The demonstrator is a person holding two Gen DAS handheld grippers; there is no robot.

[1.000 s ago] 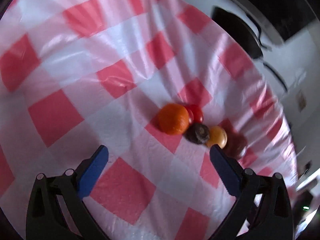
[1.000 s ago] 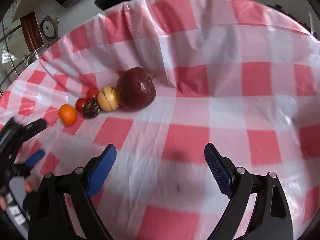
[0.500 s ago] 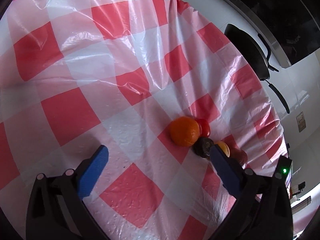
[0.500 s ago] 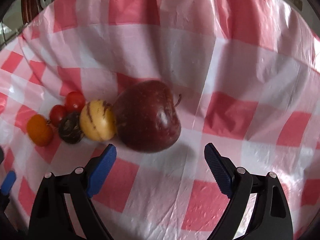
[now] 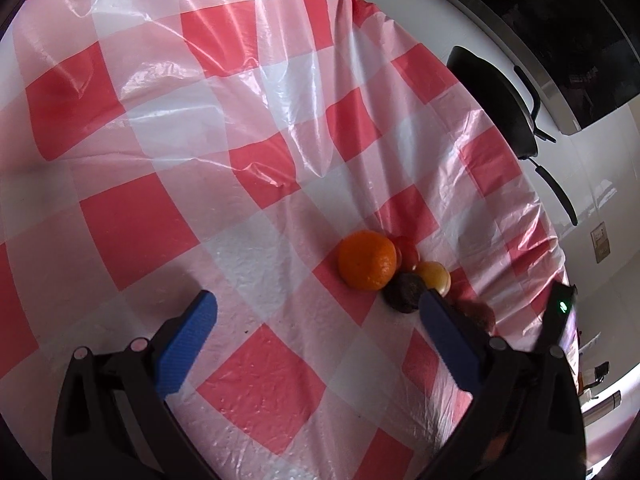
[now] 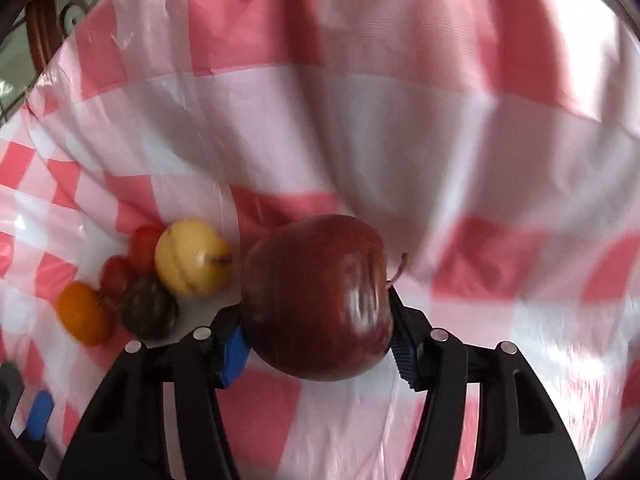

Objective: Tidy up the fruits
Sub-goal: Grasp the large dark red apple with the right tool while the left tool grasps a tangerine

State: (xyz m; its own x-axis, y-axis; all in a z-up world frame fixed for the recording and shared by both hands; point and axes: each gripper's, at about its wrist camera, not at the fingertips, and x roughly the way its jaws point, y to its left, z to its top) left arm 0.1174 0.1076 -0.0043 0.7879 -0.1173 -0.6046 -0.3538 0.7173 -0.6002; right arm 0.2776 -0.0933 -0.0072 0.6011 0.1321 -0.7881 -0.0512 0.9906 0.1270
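Apple (image 6: 316, 300) lies stem pointing right between the closing right gripper (image 6: 318, 344) jaws; left gripper (image 5: 316, 320) gapes empty.

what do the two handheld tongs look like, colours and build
Both tongs look alike. The left tongs and right tongs each have two black plastic arms with cut-out slots and round silver rivets at the joints. Each arm ends in a flat blue pad with a ribbed gripping face. No cables, labels or sleeves show in either wrist view.
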